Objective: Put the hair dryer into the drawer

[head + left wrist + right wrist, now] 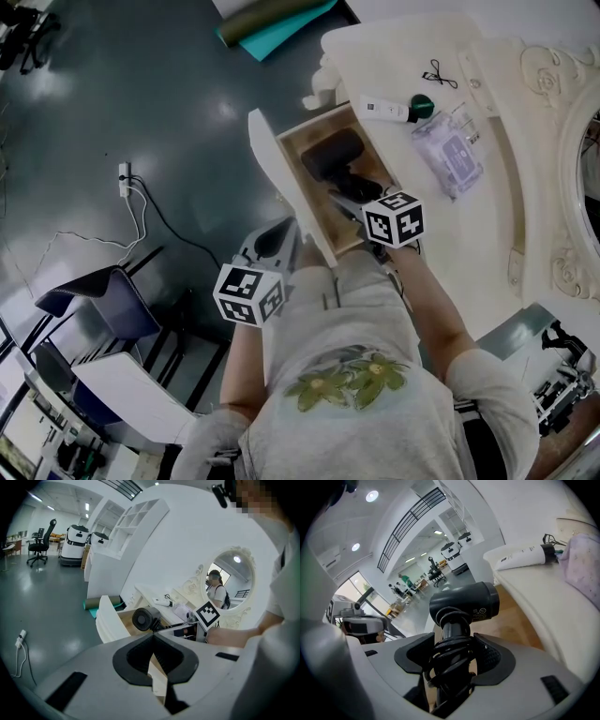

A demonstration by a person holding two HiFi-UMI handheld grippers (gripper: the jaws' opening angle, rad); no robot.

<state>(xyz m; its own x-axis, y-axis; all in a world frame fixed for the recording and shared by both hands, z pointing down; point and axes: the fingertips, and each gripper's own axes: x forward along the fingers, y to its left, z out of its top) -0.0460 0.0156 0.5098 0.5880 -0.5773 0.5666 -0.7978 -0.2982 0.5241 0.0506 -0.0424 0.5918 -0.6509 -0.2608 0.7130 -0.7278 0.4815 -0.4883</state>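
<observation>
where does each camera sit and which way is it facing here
Head view: on the person's head, looking steeply down at the open drawer and hair dryer; shows the torso, left gripper and right gripper.
Left gripper view: on the left gripper, looking past its touching fingers toward the drawer; the person's right forearm shows.
Right gripper view: on the right gripper, looking along fingers clamped on the hair dryer's handle, into the drawer.
Shared: all three show hair dryer and drawer.
</observation>
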